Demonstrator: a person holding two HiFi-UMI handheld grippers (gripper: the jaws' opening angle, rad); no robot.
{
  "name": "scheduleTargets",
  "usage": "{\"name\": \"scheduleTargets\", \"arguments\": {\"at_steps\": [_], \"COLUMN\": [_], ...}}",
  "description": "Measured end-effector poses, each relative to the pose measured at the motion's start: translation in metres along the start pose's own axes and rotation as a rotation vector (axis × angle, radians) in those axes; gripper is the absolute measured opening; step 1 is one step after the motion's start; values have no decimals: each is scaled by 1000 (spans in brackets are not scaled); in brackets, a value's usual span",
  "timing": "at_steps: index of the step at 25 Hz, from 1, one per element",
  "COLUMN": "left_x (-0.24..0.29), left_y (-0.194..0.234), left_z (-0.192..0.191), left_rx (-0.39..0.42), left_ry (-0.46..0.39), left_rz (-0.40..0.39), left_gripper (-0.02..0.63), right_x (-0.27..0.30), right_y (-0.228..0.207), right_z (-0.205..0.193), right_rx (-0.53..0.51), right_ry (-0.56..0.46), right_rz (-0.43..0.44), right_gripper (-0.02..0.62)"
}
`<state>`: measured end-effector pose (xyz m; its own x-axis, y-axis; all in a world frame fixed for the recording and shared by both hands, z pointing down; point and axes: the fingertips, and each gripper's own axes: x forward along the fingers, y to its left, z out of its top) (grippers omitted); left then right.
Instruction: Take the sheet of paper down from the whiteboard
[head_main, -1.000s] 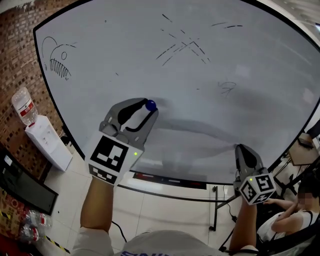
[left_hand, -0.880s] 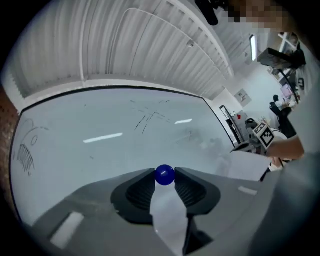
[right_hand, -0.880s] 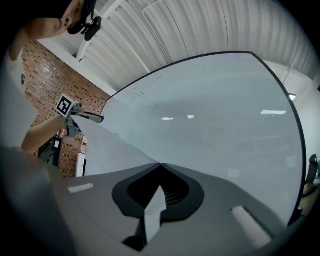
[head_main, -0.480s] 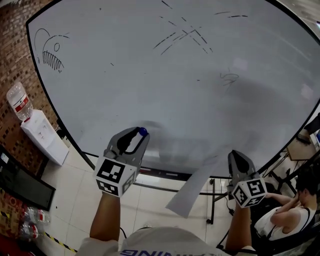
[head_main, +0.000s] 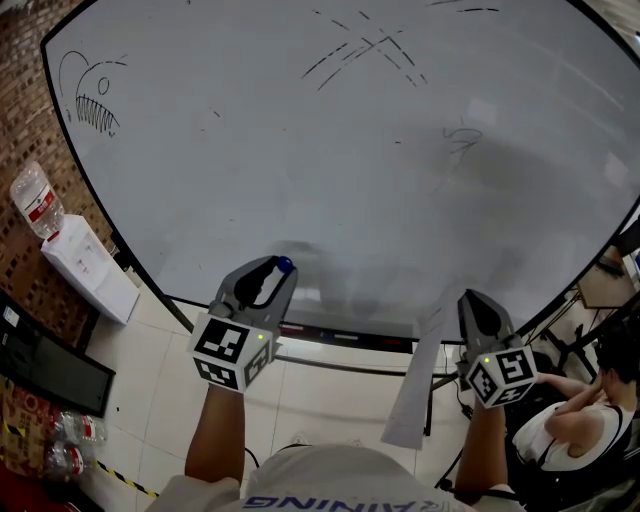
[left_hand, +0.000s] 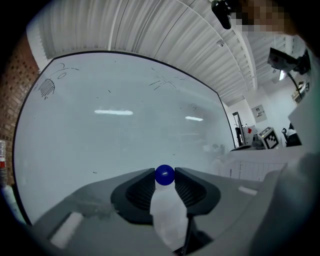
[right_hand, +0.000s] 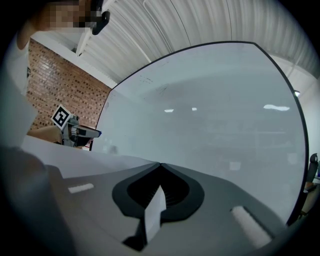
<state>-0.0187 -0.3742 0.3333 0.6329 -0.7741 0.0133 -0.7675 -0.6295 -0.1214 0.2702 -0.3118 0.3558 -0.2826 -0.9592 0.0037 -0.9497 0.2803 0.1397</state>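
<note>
Removal of the thin white sheet of paper (head_main: 414, 392) from the large white whiteboard (head_main: 350, 180) looks all but finished. The sheet is clear of the board's face and hangs limp below its lower edge, over the tiled floor (head_main: 330, 400), held at its upper end by the right gripper (head_main: 472, 300). That gripper's own view shows its two grey jaws pressed together with the paper's edge (right_hand: 154, 212) caught between them. A grip at the end lets the rest of the sheet drape freely rather than crumple. The left gripper (head_main: 281, 268), held level before the board's bottom rim, has its jaws set just far enough apart to clamp a small round blue magnet (left_hand: 164, 175) between the ribbed pads at their tips. This is most likely the sheet's fastener, kept clamped so it cannot drop or roll away. Magnet and paper are well apart, one in each hand. The board itself carries only marker scribbles and a toothy fish doodle (head_main: 90, 100) at its upper left. A white water dispenser (head_main: 88, 272) stands by a brick wall (head_main: 20, 100) at left, and a seated person (head_main: 575, 425) is at lower right. What seems left is to set sheet and magnet down.
</note>
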Motion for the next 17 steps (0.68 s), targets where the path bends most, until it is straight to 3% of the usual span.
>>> {"name": "scheduleTargets", "arguments": {"at_steps": [17], "left_x": [-1], "left_y": [3], "left_z": [-6], "left_rx": [-15], "left_ry": [11], "left_rz": [1], "left_gripper": [134], "right_x": [2], "right_y": [8], "right_z": [1], "right_rx": [-10], "right_ry": [6], "right_rz": [3], "right_gripper": [8]}}
